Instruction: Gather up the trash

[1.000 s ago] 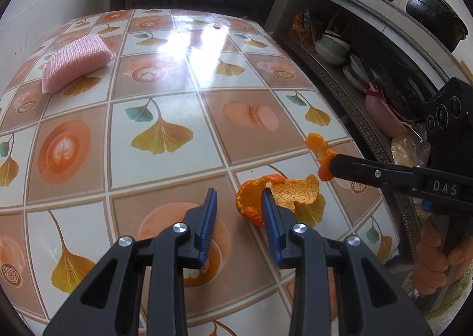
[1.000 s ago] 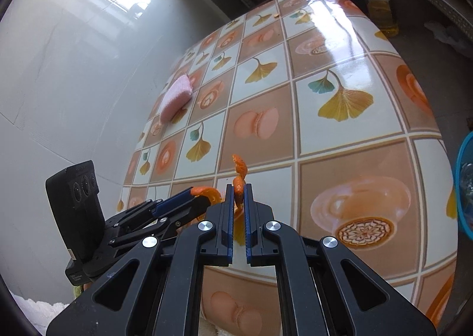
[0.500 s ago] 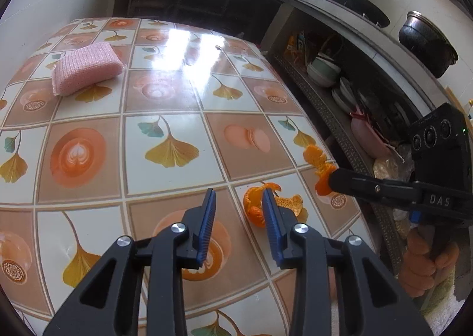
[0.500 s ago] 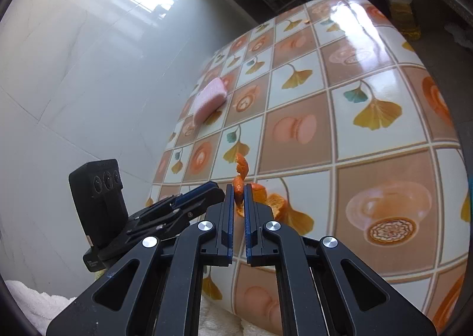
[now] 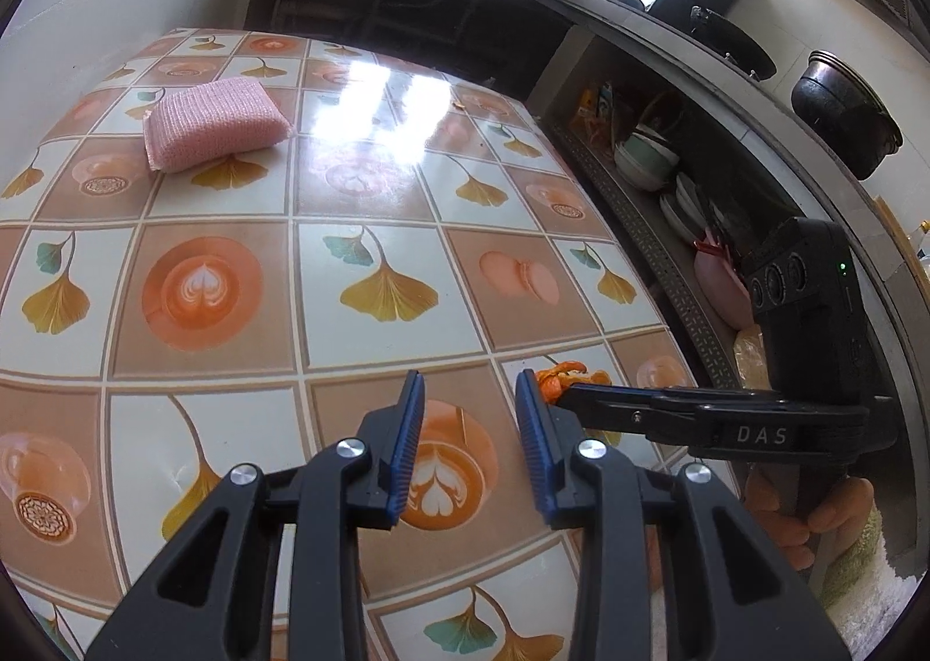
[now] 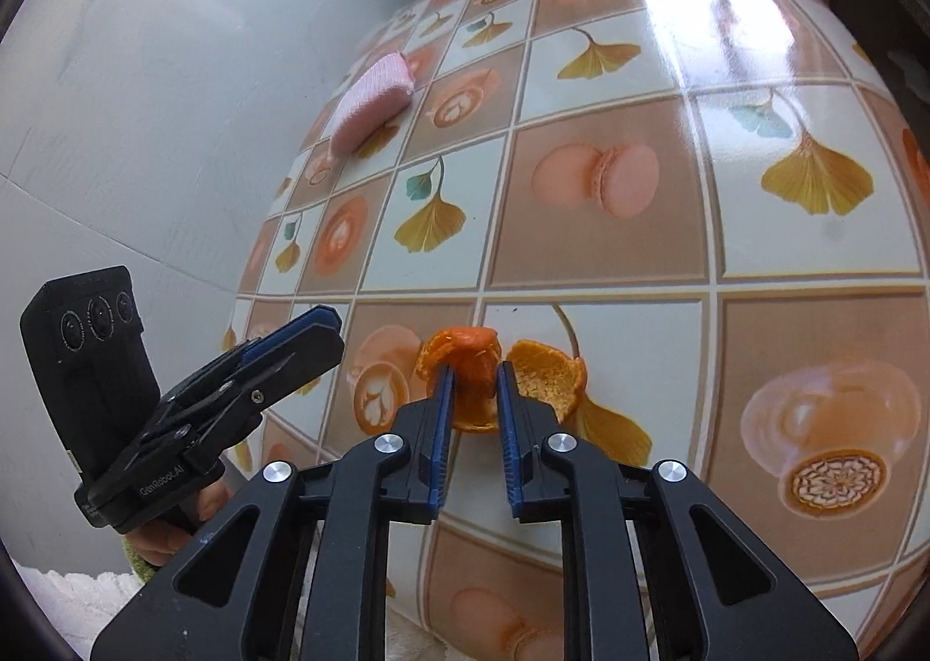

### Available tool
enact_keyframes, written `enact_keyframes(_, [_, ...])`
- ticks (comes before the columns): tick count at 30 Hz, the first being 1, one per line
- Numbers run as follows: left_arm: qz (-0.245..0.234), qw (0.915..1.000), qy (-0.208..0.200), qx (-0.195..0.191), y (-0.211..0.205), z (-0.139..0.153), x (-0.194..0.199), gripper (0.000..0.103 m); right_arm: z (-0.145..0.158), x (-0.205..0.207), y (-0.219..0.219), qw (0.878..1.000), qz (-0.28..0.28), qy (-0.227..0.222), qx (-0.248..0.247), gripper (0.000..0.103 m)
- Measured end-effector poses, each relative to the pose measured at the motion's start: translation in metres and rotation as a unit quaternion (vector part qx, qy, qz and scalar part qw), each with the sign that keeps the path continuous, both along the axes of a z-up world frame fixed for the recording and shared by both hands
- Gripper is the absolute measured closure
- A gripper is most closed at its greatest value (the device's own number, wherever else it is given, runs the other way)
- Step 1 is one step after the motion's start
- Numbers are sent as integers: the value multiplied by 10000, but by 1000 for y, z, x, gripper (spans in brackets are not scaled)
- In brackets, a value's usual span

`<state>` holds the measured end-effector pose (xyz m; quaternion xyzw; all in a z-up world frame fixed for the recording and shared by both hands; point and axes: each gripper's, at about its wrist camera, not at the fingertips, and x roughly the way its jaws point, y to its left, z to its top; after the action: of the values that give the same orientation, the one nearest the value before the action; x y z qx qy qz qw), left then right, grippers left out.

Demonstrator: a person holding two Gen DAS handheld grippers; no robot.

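Observation:
Orange peel [image 6: 474, 370] lies in curled pieces on the patterned tablecloth [image 6: 610, 265] near the table's front edge. My right gripper [image 6: 471, 370] is open, its blue pads on either side of the left curl of peel, with a second piece [image 6: 549, 379] just to its right. In the left wrist view the peel [image 5: 558, 375] peeks out behind the right gripper [image 5: 561, 396]. My left gripper [image 5: 468, 399] is open and empty above the table, just left of the peel; it also shows in the right wrist view [image 6: 302, 338].
A pink sponge [image 5: 215, 123] lies at the far left of the table. Right of the table runs a low shelf with bowls and plates [image 5: 651, 167]. A dark pot [image 5: 843, 114] stands on the counter above. A white wall [image 6: 145, 79] borders the table's left.
My right gripper, which was shut on a small peel strip held up, has opened and dropped down around the peel on the table. The left gripper has pulled back from the peel.

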<state>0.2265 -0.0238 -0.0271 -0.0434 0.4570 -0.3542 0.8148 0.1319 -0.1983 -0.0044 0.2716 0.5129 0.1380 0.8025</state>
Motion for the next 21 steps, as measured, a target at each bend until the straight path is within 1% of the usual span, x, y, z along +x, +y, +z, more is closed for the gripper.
enact_keyframes(3, [-23,10000,0,-20,0,0,1,72,8,-4,-1,9998,11,-87,-184,68])
enact_keyframes(6, [-23,10000,1,-40,1,0,2,72,16,-8,-3,9994,20,-185,-292,63])
enact_keyframes(8, [-11,10000,2,-44,2,0,1,72,21,-10,-4,9993,-12,-282,-261,62])
enact_keyframes(10, [6,10000,-1,-42,4,0,1,72,26,-15,-9,9989,-127,-377,-228,59])
enact_keyframes(11, [17,10000,-4,-43,5,0,1,72,27,-17,-14,9988,-225,-376,-233,55])
enact_keyframes(13, [47,10000,0,-46,7,1,1,72,24,-21,-23,9985,-436,-280,-201,54])
enact_keyframes(15, [46,10000,7,-47,8,0,0,72,16,-26,-32,9983,-564,-91,-115,54])
enact_keyframes(18, [2,10000,27,-30,5,-1,-1,72,1,-27,-37,9976,-638,167,213,54])
enact_keyframes(21, [-77,10000,13,-2,-3,-2,-2,72,-9,-23,-37,9956,-696,263,570,54])
